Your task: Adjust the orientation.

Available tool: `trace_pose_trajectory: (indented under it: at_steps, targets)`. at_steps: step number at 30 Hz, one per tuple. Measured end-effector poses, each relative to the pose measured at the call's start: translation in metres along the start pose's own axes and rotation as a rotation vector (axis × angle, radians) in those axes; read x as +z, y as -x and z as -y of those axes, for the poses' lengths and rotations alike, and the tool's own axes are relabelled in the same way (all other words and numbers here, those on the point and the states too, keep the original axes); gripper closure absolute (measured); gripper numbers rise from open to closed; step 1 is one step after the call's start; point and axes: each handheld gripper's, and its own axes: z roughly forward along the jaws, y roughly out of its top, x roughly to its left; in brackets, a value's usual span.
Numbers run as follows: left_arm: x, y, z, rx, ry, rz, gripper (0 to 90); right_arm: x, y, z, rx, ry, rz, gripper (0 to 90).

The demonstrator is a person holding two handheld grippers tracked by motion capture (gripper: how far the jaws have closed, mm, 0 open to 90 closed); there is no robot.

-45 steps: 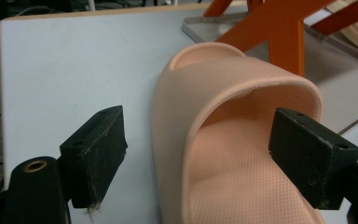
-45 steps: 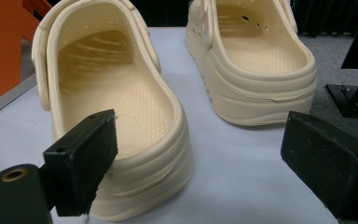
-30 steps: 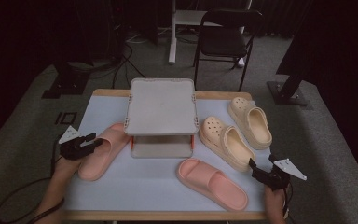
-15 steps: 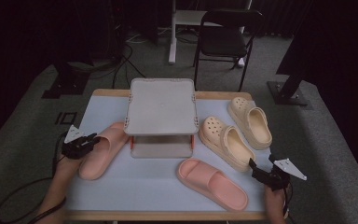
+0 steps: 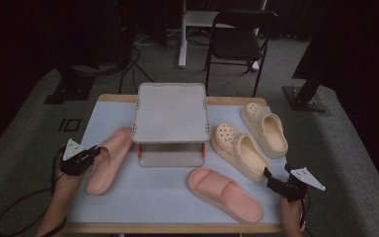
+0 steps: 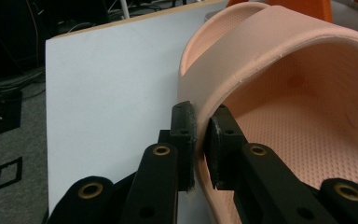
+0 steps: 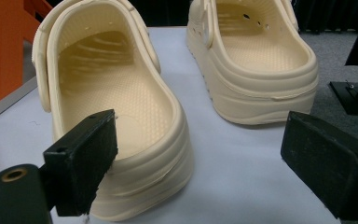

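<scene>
A pink slide sandal (image 5: pixel 107 159) is lying sole-down at the table's left side, toe pointing away from the person. Its soft side wall (image 6: pixel 200 100) is sitting pinched, the dimpled footbed facing up.

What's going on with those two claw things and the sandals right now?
Left gripper jaws just closed, now clamped on the pink slide's side wall. Right gripper open behind the cream clog's heel, not gripping. Nothing in the way.
</scene>
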Motion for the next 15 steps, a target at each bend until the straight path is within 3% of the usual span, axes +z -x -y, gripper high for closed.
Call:
trace_pose_trajectory:
  at_steps: [7,15]
  targets:
    - [-0.01,0.007,0.004,0.011,0.008,0.011,82.3,0.0,0.0,0.0,0.0,0.0,0.0,10.3]
    - [-0.022,0.024,0.005,0.049,-0.006,0.024,83.0,0.0,0.0,0.0,0.004,0.001,-0.001,10.3]
